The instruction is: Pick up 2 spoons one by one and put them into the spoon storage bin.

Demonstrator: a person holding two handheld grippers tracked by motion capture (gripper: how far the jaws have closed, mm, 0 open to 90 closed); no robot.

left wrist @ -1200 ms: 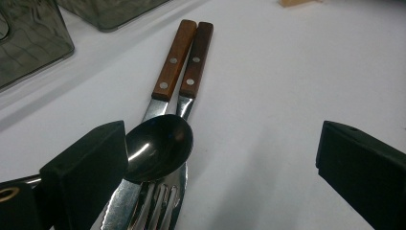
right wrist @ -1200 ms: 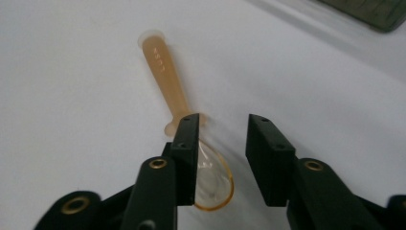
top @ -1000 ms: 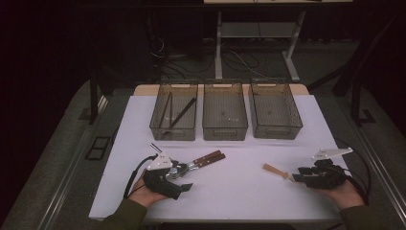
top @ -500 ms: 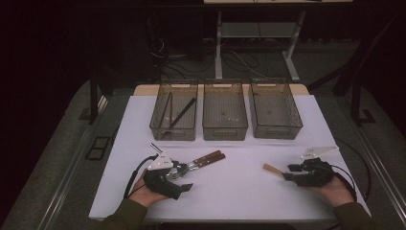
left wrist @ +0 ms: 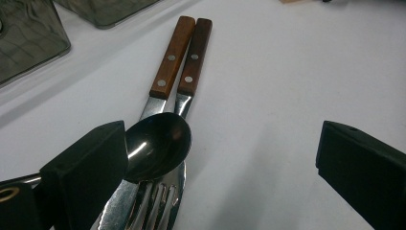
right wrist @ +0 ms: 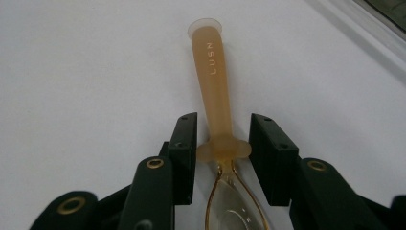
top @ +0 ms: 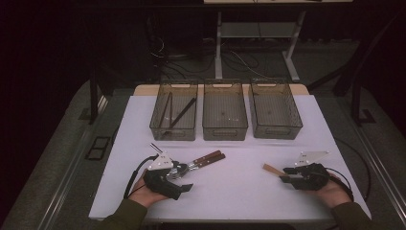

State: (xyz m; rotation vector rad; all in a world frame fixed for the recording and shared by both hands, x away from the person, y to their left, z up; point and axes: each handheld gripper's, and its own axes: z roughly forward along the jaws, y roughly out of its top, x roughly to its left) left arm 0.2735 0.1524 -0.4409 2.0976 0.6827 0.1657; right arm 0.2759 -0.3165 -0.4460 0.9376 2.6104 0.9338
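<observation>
As the right gripper closes, its fingers flank the spoon, seemingly not yet pinching; handle runs straight ahead between them.

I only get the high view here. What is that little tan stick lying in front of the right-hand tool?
Observer: It is a spoon, with an amber handle lettered LUSN and a clear bowl at the right tool's end.
Operator: Is it gripped?
Observer: The jaws have just been closing and stand on either side of the handle's collar. I cannot tell whether they press it.
Operator: And the shiny heap at the left tool?
Observer: A steel spoon lies on top of a fork, close beside one jaw of the left tool, whose jaws are wide open.
</observation>
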